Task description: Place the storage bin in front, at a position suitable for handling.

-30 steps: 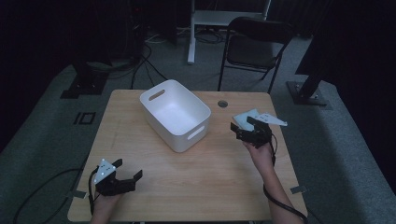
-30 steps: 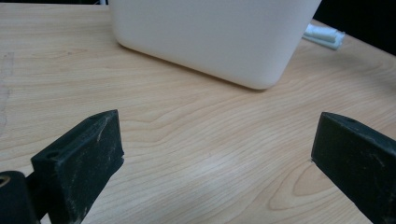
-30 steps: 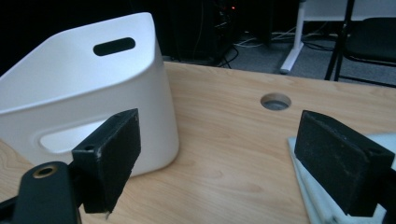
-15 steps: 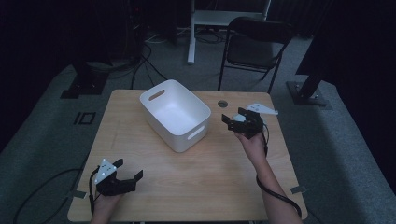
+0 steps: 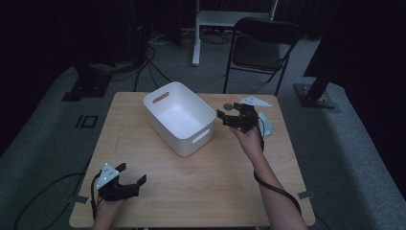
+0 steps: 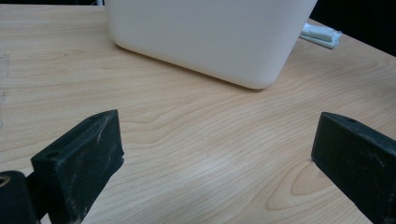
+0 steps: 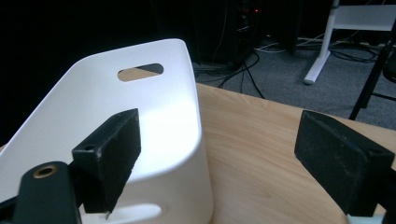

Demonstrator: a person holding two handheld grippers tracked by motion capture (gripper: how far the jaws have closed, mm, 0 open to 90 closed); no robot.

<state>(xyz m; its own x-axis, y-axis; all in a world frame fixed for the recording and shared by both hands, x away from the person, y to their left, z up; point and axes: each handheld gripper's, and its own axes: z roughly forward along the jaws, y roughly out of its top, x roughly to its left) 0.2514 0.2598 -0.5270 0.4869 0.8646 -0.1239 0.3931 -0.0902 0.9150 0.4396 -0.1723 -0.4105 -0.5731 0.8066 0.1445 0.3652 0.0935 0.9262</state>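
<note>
Here the white bin [image 5: 179,117] sits just left of the right hand-held gripper [image 5: 229,118], jaws apart.

bin [image 5: 179,117] mid-table [image 5: 215,187], cloth [image 5: 266,125] right

No text, label, brand, number or sign can be read here: the white bin [image 5: 179,117] at the surface's [image 5: 215,182] 12 o'clock is plain, and the wood carries only its grain.
</note>
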